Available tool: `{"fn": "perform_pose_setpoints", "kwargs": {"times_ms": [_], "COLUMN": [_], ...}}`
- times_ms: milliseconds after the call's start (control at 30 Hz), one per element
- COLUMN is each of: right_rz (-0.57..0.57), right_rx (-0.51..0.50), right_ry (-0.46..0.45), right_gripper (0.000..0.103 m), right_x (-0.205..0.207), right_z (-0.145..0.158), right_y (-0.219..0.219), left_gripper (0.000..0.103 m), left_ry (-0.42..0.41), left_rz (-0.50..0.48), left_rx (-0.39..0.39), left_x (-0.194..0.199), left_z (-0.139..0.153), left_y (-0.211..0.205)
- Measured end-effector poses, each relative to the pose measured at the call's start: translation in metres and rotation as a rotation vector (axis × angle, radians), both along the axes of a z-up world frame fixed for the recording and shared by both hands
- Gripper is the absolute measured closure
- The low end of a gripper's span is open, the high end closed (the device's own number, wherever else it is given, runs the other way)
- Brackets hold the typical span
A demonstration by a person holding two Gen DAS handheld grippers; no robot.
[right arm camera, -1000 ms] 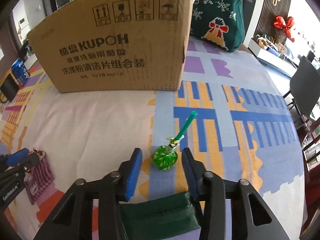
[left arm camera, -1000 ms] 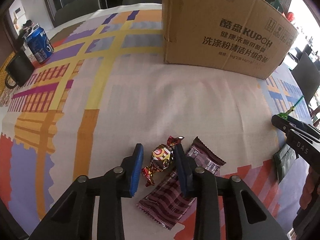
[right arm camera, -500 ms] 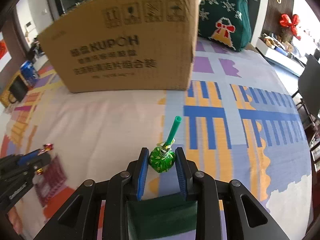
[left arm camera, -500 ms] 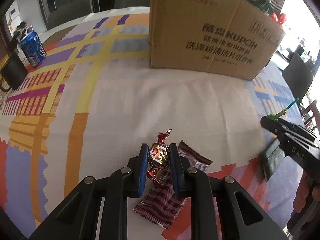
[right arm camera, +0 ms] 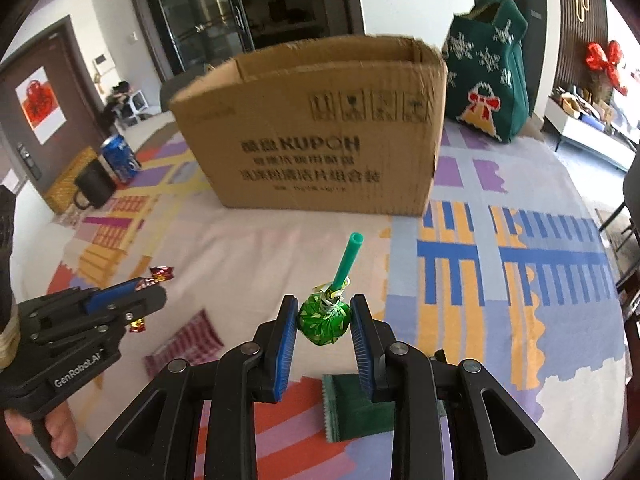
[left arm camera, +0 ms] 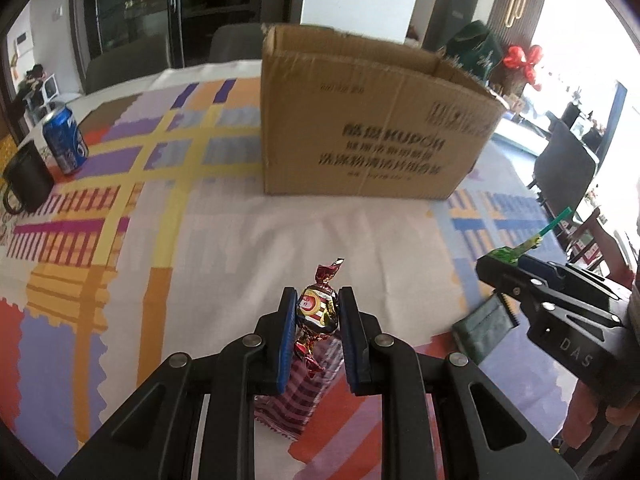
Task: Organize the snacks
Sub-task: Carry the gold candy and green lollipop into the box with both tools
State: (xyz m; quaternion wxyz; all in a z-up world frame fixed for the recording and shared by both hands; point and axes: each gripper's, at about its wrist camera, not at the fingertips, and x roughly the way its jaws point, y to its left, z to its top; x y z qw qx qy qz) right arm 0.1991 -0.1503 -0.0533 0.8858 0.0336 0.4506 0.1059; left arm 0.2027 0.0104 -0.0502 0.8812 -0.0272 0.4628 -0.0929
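Note:
My left gripper (left arm camera: pixel 317 312) is shut on a red and gold wrapped candy (left arm camera: pixel 318 309) and holds it above the table. A maroon striped snack packet (left arm camera: pixel 304 394) lies on the cloth under it. My right gripper (right arm camera: pixel 323 322) is shut on a green lollipop (right arm camera: pixel 325 318) with a green stick, also lifted. A dark green packet (right arm camera: pixel 356 406) lies below it. An open cardboard box (left arm camera: pixel 368 128) stands at the back of the table; it also shows in the right wrist view (right arm camera: pixel 320 140). The left gripper shows in the right wrist view (right arm camera: pixel 120 300), the right gripper in the left wrist view (left arm camera: pixel 516 268).
A blue soda can (left arm camera: pixel 64 144) and a black mug (left arm camera: pixel 28 182) stand at the far left. A green Christmas bag (right arm camera: pixel 488 68) stands behind the box on the right. A colourful patterned cloth (left arm camera: pixel 200 220) covers the table. Chairs stand around it.
Both grippers closed on their sweets, the left on the candy and the right on the lollipop, and then lifted them off the table. The box top now shows.

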Motion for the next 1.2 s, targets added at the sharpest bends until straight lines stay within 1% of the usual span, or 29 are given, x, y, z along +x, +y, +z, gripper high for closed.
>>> {"fn": "perform_pose_setpoints", "kwargs": {"times_ms": [333,467,600,900,1200], "right_rz": [0.021,0.02,0.021,0.02,0.009], "right_rx": [0.019,0.039,0.038,0.029,0.026], "right_ry": [-0.085,-0.101,-0.126,-0.21,-0.25], "right_gripper": [0.075,0.075,0.075,0.075,0.075], "right_x": [-0.006,-0.004,0.0,0.02,0.049], "right_z": [0.033,0.04,0.05,0.076,0.097], "right_y": [0.002,0.0,0.001,0.005,0.004], "left_gripper": [0.082,0.082,0.082,0.082,0.082], "left_ry": [-0.084,-0.12,-0.154,-0.204,-0.243], "left_rz": [-0.035,-0.05,-0.061,-0.051,-0.064], "left_rx": [-0.004,0.006,0.013,0.009,0.01], "left_x": [0.003,0.008,0.014,0.037,0.063], "left_z": [0.033,0.046,0.058,0.082,0.101], "left_y": [-0.01,-0.016,-0.02,-0.018,-0.026]}}
